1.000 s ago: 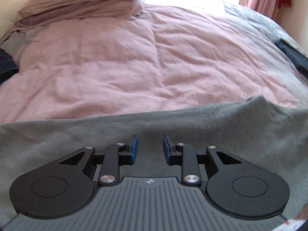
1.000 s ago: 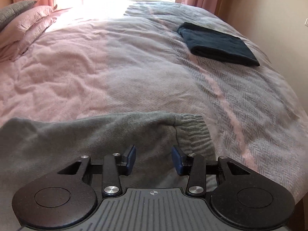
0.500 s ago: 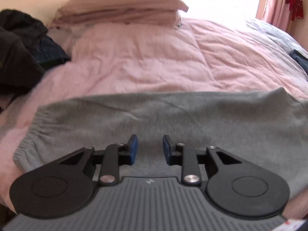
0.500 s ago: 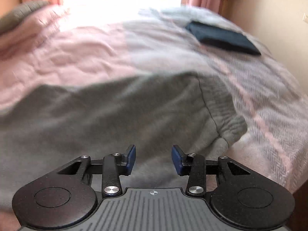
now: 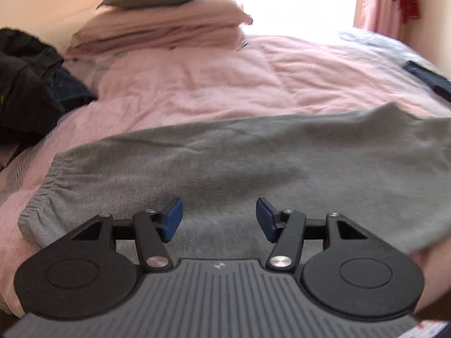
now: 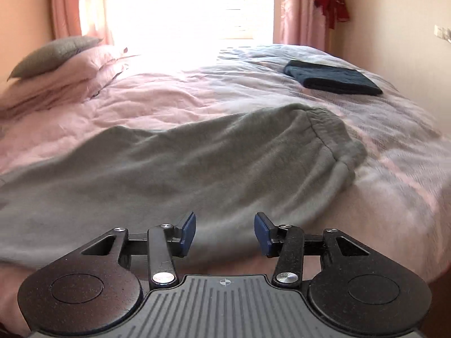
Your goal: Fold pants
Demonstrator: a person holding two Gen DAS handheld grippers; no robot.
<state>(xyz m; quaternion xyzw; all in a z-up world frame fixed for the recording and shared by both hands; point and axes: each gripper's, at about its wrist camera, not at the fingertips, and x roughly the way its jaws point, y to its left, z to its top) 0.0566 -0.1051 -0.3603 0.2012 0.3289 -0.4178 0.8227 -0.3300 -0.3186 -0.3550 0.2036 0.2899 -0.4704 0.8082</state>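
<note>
Lying flat across the near edge of the bed (image 5: 197, 90), the grey pants (image 5: 253, 163) stretch sideways under both cameras. The left tongs (image 5: 219, 219) hover over the cloth with their blue pads (image 5: 172, 219) apart and nothing between them; the right tongs (image 6: 225, 234) hang the same way, apart and empty, above the pants (image 6: 169, 169).

Only the left view shows the gathered elastic end (image 5: 45, 197) of the pants at the left, and a dark heap of clothes (image 5: 25, 84) beyond it at the bed's edge. Only the right view shows the other ribbed end (image 6: 338, 140), the whole of a folded dark garment (image 6: 332, 78) farther up the bed, well apart from the pants, and the bright window (image 6: 191, 5) between pink curtains (image 6: 298, 8). Both views catch the stacked pillows (image 5: 163, 25) and a red item (image 6: 334, 0) hanging at the wall.

No readable writing shows; each tool bears only a small mark (image 6: 224, 282) on its ribbed plate.
</note>
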